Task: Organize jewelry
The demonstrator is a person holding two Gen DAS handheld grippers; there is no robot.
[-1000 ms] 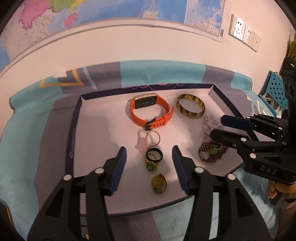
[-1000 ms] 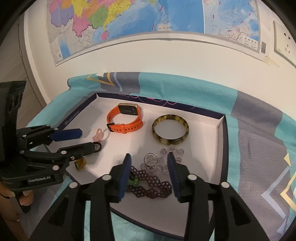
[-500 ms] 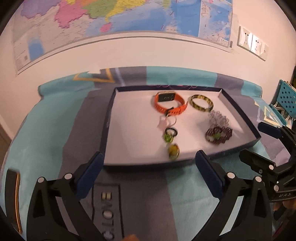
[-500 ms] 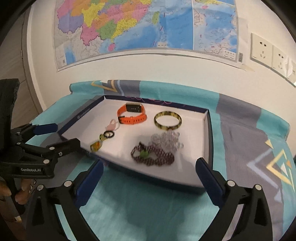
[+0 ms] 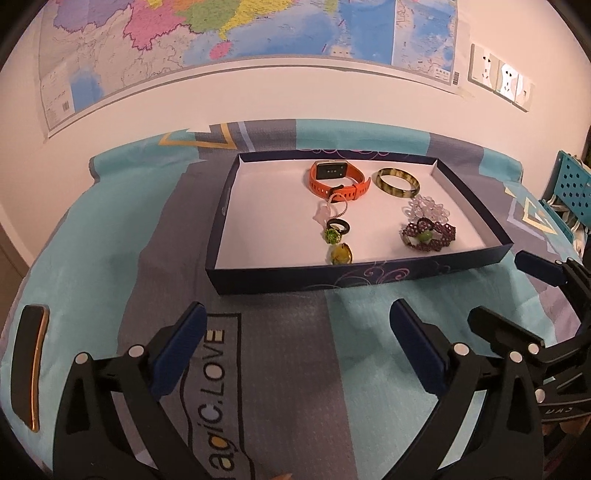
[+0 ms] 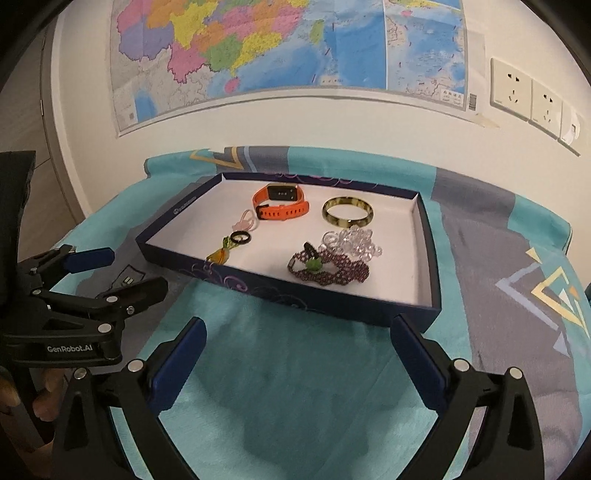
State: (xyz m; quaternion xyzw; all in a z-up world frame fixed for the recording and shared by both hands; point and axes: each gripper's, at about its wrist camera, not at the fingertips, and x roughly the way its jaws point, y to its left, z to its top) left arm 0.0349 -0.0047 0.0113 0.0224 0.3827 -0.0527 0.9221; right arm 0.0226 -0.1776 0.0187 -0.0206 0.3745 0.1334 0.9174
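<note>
orange watch [image 5: 338, 181], bangle [image 5: 397, 182], rings and beads in navy tray [image 5: 354, 277]; both grippers' fingers [image 5: 179, 347] spread, empty

Hanging across the pale wall: a coloured map [image 5: 236, 33] [image 6: 280, 48]. Sitting to its right: white wall sockets [image 5: 498, 79] [image 6: 532, 98]. Covering the surface: a teal and grey cloth [image 5: 280, 369] [image 6: 303, 391] printed with yellow triangles and lettering. Lying at the cloth's left edge: a dark flat object with an orange stripe [image 5: 29, 373]. Showing at the far right: a blue perforated basket [image 5: 570, 188].
</note>
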